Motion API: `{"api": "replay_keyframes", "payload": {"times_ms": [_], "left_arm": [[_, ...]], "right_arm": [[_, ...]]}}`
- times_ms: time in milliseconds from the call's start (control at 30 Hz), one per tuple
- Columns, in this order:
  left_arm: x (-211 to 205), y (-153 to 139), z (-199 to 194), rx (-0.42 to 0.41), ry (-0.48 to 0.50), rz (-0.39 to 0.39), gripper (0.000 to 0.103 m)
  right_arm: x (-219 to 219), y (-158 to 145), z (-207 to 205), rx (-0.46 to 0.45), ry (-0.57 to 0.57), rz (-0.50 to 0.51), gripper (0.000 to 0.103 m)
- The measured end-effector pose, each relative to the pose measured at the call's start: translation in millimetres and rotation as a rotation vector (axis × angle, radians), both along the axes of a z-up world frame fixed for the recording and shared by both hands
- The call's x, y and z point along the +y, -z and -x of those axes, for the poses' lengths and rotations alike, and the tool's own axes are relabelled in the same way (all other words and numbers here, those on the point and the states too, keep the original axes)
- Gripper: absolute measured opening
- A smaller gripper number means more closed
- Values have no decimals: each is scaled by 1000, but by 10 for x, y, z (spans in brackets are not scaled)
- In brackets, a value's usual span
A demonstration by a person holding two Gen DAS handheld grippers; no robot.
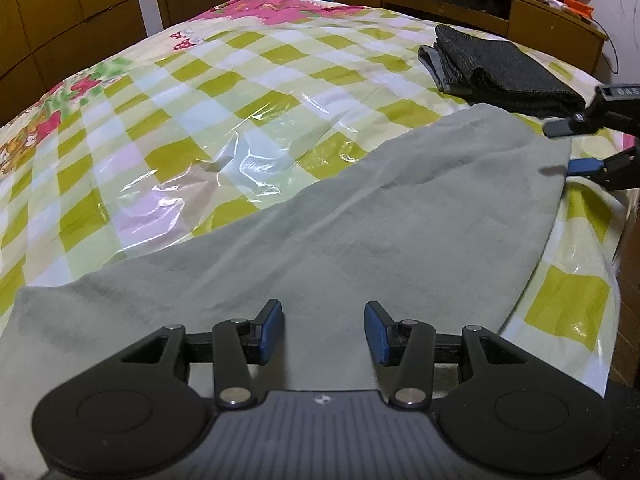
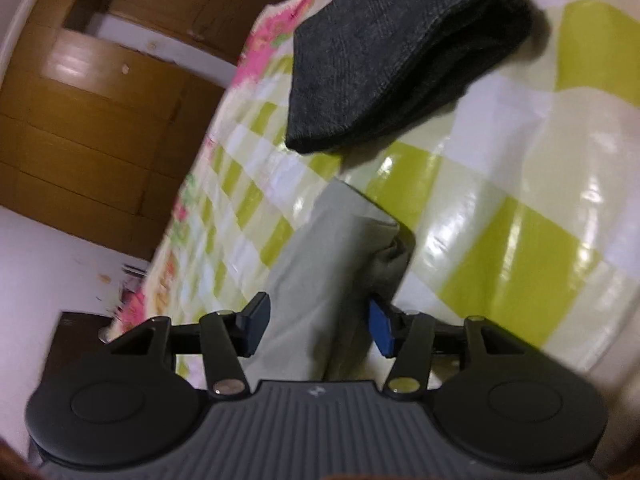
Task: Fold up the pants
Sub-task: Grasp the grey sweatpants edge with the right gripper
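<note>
Grey-green soft cloth pants (image 1: 360,216) flat on checked plastic-covered bed (image 1: 224,92). Left gripper (image 1: 324,330) fingers spread above cloth. Right gripper (image 2: 316,326) fingers spread, pant end between, unpinched. Folded dark grey garment (image 1: 504,72) at 1 o'clock.

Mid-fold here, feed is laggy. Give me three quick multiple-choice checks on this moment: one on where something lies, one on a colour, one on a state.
1. The folded dark garment lies:
A. beyond the pale pants, apart from them
B. under the pants
C. on the floor

2. The pants being folded are:
A. bright red
B. pale grey-green
C. navy blue

3. The left tongs are:
A. clamped on the dark garment
B. out of view
C. open above the pants

Answers: 1 A, checked bed cover shows between them; 2 B, seen in both views; 3 C, pads stand apart with only flat cloth below.
</note>
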State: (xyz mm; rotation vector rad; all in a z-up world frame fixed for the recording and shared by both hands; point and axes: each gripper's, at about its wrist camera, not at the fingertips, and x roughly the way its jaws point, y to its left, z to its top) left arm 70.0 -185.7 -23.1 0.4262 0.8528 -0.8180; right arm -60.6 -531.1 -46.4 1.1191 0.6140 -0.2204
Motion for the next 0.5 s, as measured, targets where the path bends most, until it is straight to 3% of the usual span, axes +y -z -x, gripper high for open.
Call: {"api": "replay_keyframes", "payload": {"times_ms": [100, 267, 400, 500], "left_arm": [[-21, 2, 1, -3, -4, -6, 58], [-38, 36, 9, -3, -8, -2, 59], [-48, 0, 37, -17, 5, -12, 59], [-34, 9, 62, -25, 19, -20, 59]], "right_arm": [[66, -74, -23, 67, -58, 52, 53], [54, -69, -68, 101, -107, 67, 54], [45, 109, -229, 63, -78, 66, 55], [105, 46, -173, -21, -41, 76, 58]]}}
